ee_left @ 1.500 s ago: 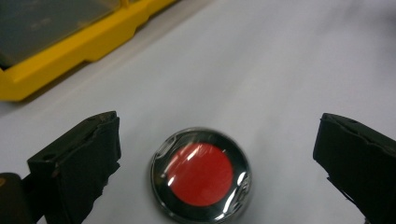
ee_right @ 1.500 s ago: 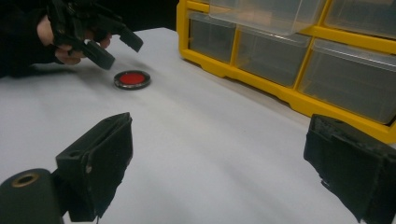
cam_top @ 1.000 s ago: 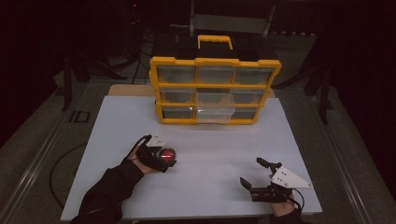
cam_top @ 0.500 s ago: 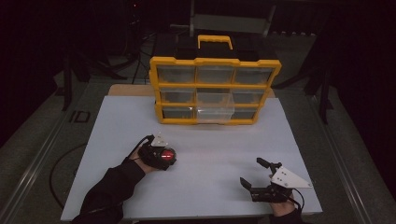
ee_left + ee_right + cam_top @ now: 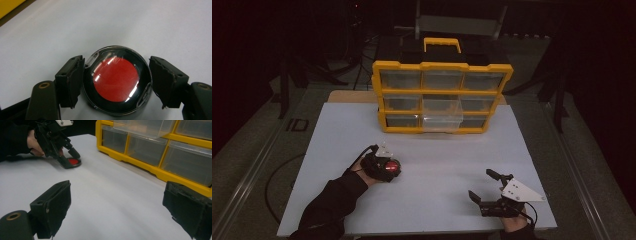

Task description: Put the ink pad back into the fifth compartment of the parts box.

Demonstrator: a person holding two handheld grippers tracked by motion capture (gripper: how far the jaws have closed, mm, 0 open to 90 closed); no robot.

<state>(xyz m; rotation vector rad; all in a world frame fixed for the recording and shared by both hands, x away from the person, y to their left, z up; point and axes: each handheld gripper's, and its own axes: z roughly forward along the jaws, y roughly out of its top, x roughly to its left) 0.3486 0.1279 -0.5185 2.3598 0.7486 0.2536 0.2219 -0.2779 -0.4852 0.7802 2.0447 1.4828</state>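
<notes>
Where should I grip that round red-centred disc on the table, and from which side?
Grip the disc across its rim, coming from above: it lies flat, so its thin round edge is the only hold. The left gripper jaws have just been closing and now press opposite sides of it.

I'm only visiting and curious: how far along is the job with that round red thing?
Early on. Done: one clear drawer of the yellow organizer stands pulled out. In hand: the left gripper has just been closing around the round red-centred case, still flat on the white table. Left: lifting it, probably into that drawer. The right gripper waits open.
</notes>
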